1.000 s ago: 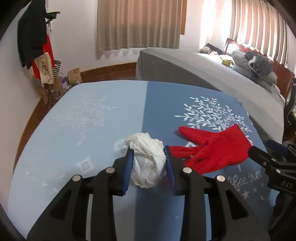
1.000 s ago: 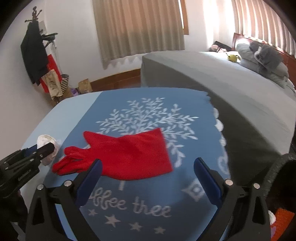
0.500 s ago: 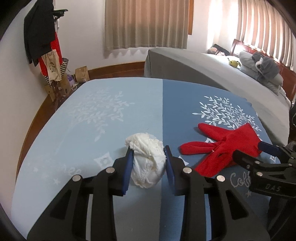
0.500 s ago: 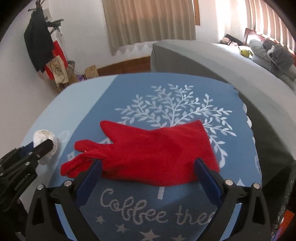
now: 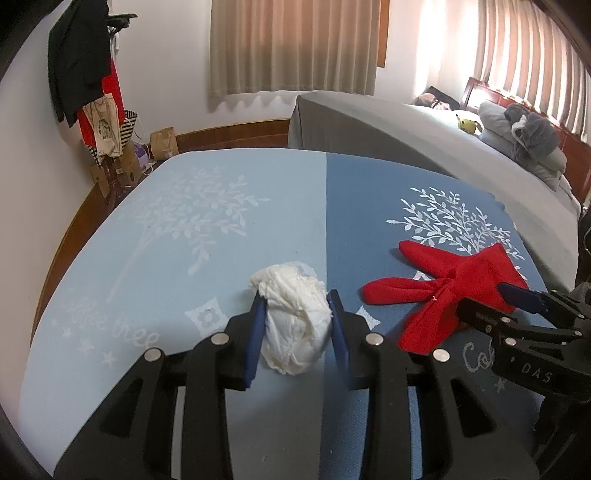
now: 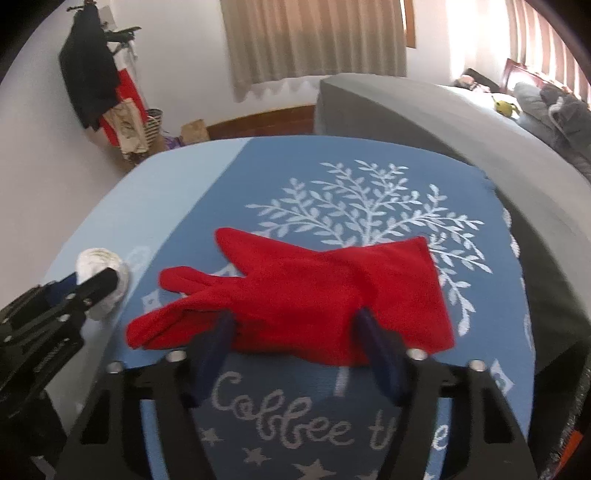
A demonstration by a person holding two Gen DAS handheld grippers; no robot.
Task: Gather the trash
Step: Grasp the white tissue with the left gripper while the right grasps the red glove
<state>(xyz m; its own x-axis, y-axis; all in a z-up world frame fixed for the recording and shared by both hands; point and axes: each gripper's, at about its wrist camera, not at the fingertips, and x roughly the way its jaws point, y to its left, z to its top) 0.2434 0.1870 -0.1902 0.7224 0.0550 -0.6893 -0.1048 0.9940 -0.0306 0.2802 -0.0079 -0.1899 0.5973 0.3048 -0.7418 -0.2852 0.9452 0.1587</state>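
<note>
**Gripping Tissue as Second Claw Closed on Glove**

The crumpled white tissue [image 5: 295, 317] sat low centre of frame, clamped in the left gripper [image 5: 297, 325]. At right, the right gripper [image 6: 295, 332] had just been closing around the red glove [image 6: 303, 291] on the blue tablecloth [image 5: 184, 229], bunching the fabric. Squeezing fully before lifting would likely stop the cloth slipping.

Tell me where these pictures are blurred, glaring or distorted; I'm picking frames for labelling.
Left wrist view: sharp on the white paper wad and left gripper; window light glares at upper right; fisheye bends the room's edges. Right wrist view: softer throughout, the right gripper fingertips smeared against the red glove; the same window glare, the same curved edges.
</note>
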